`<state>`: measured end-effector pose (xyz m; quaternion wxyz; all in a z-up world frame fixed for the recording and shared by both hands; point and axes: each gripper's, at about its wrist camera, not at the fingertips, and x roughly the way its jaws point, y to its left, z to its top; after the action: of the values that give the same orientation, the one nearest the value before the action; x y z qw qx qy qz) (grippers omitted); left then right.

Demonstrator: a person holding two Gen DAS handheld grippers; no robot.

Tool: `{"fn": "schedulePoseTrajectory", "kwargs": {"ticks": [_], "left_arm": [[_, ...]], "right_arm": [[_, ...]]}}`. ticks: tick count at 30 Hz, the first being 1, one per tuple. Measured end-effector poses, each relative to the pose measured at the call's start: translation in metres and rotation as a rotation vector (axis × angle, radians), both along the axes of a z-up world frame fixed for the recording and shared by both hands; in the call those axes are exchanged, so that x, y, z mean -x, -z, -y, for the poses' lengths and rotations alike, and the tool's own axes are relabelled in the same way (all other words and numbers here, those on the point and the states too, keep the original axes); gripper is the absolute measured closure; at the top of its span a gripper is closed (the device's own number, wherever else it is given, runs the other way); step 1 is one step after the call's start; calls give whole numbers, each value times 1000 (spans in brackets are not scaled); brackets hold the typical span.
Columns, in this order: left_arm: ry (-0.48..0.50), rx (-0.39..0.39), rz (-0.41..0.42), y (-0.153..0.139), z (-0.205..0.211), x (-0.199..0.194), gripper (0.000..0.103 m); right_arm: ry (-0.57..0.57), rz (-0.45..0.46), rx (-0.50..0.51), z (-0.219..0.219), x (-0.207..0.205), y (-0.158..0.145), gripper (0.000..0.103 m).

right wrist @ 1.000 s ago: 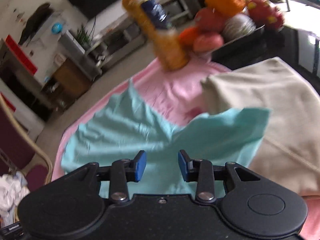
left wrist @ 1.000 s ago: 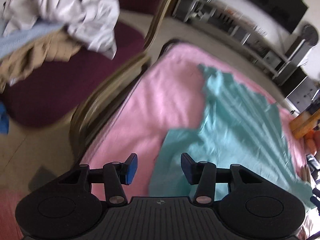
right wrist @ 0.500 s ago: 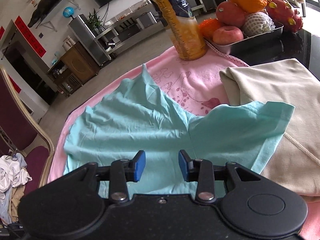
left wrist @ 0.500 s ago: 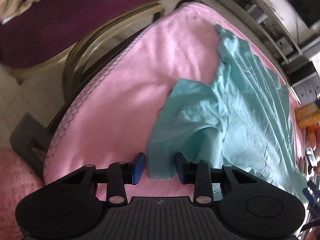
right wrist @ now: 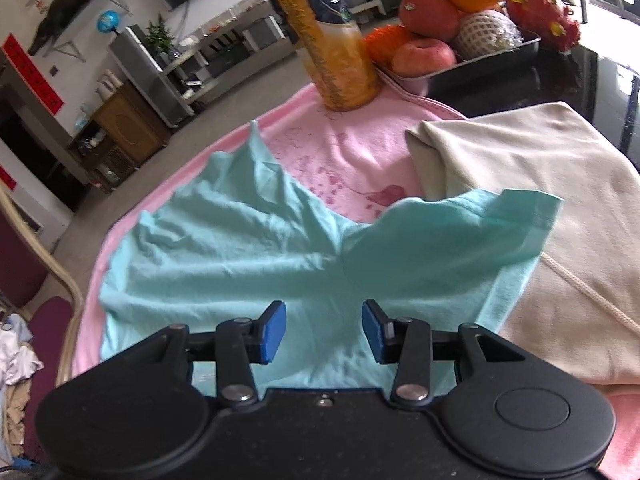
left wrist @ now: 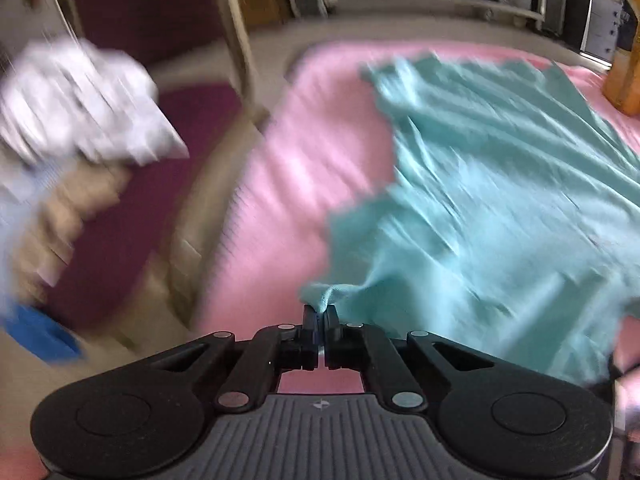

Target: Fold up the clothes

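Note:
A teal garment [right wrist: 240, 248] lies spread and wrinkled on a pink cloth [right wrist: 352, 152] covering the table. In the left wrist view the teal garment [left wrist: 480, 184] fills the right side, blurred by motion. My left gripper [left wrist: 320, 314] is shut on a near corner of it and lifts that corner slightly. My right gripper [right wrist: 324, 330] is open and empty, just above the garment's near middle. One flap of the garment overlaps a folded beige garment [right wrist: 540, 200] on the right.
An orange juice bottle [right wrist: 320, 36] and a metal tray of fruit [right wrist: 460, 36] stand at the table's far edge. A maroon chair [left wrist: 132, 200] piled with white and tan clothes [left wrist: 80, 108] stands left of the table. A black table surface [right wrist: 560, 88] shows far right.
My left gripper has closed on the teal garment's near corner and is swinging with it, blurring the view. My right gripper stays open and has moved slightly closer over the garment.

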<state>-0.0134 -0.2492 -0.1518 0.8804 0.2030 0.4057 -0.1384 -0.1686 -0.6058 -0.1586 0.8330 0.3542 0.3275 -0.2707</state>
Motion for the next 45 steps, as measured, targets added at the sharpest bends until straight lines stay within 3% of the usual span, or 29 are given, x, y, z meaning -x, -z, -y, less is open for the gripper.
{"fn": "schedulePoseTrajectory", "kwargs": {"ticks": [2, 4, 6, 8, 10, 11, 16, 19, 24, 26, 28, 33, 37, 39, 45], "left_arm": [[-4, -58, 79, -11, -4, -4, 101], [-11, -137, 106, -8, -5, -13, 100], [-21, -212, 43, 15, -3, -25, 99], [-33, -256, -41, 36, -2, -35, 86], [-57, -206, -103, 34, -9, -37, 79], [-70, -157, -103, 25, -15, -37, 68], [-74, 36, 18, -24, -30, -44, 63], [-28, 65, 37, -27, -14, -68, 58], [40, 124, -105, -1, 11, -112, 58], [63, 93, -118, 9, 20, -114, 58], [85, 57, -127, 19, 28, -116, 58], [113, 52, -160, 34, 34, -121, 64], [138, 68, -188, 37, 37, -116, 89], [135, 61, -146, 32, 37, -109, 97], [47, 39, 96, 12, 38, -95, 99]], "right_arm": [[-1, -20, -1, 0, -1, 2, 61], [-2, -40, -2, 0, -2, 5, 60], [-3, -61, -2, 1, -4, 7, 59], [-16, -79, -1, -1, -6, 9, 56], [-24, -89, 0, -1, -7, 10, 55], [-23, -91, 1, -1, -6, 10, 54], [-1, -44, -7, 2, 0, 5, 53], [-11, -11, 19, -1, -3, 0, 53], [8, 26, 59, -2, -4, -7, 53], [16, 35, 52, 0, -3, -7, 53], [18, 33, 51, 1, -4, -7, 53], [2, 35, 52, -2, -9, -7, 53], [-12, 27, 63, -5, -13, -8, 53], [-13, 25, 65, -5, -13, -8, 53], [1, 35, 57, -3, -11, -7, 52]]}}
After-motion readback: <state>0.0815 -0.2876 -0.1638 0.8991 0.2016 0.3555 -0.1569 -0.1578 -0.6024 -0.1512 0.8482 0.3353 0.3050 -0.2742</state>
